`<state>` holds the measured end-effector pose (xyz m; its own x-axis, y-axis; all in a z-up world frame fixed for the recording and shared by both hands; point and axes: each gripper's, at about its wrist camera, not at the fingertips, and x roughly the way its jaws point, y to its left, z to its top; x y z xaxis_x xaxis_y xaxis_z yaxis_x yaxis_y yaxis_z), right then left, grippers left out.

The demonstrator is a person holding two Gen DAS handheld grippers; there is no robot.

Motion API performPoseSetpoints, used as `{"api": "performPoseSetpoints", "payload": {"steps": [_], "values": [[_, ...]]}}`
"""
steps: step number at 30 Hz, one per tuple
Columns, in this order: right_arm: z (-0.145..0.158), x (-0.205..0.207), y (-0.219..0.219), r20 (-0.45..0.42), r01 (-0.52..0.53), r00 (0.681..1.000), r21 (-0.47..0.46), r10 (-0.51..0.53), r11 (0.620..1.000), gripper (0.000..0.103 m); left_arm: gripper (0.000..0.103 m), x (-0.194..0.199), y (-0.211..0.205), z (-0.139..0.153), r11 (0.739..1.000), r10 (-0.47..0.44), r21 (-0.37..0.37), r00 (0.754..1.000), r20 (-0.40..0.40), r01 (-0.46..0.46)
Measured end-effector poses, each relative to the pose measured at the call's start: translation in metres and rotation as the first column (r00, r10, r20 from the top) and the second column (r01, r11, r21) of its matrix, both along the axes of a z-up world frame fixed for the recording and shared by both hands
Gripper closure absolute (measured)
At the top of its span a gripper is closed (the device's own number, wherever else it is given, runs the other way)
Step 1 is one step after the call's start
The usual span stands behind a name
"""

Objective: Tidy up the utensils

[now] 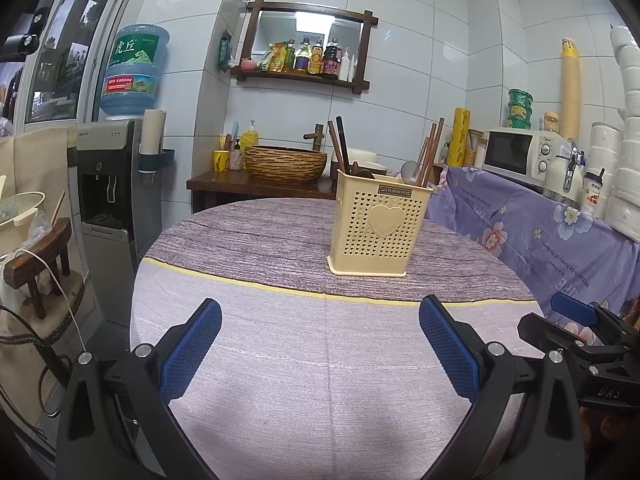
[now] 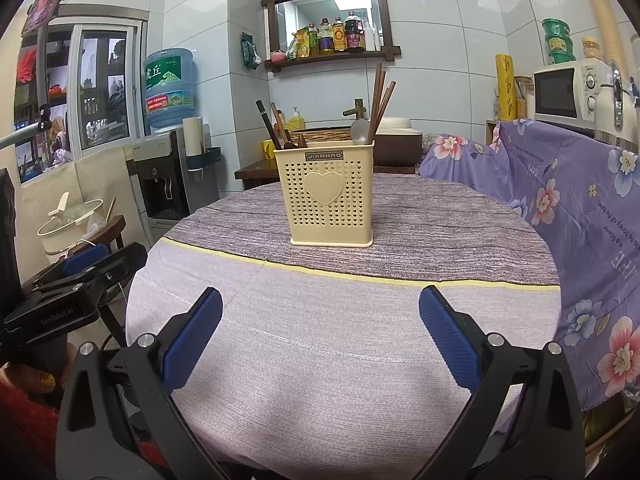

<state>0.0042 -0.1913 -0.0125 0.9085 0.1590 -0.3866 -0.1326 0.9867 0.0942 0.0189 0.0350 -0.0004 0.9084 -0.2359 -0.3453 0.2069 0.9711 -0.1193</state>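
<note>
Utensil holder [image 2: 331, 192] well ahead of both hand-held grippers, left [image 1: 320, 344] and right [image 2: 320, 334] released.

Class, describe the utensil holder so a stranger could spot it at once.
Find the round table under its grey and lilac cloth. Standing alone on the darker far half is the utensil holder: a cream plastic box, perforated, with a raised heart on its front.

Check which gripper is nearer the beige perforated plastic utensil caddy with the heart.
Right, slightly. The beige perforated plastic utensil caddy sits nearly straight ahead of the right gripper; from the left gripper it lies ahead and rightward. Both open.
</note>
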Motion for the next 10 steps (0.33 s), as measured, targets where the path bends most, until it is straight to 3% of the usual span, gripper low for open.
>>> {"api": "performPoseSetpoints", "payload": {"steps": [10], "values": [[-0.0014, 0.0003, -0.001, -0.002, -0.001, 1.0, 0.001, 0.001, 1.0, 0.006, 0.005, 0.003, 0.0022, -0.0008, 1.0, 0.012, 0.009, 1.0, -0.014, -0.012]]}}
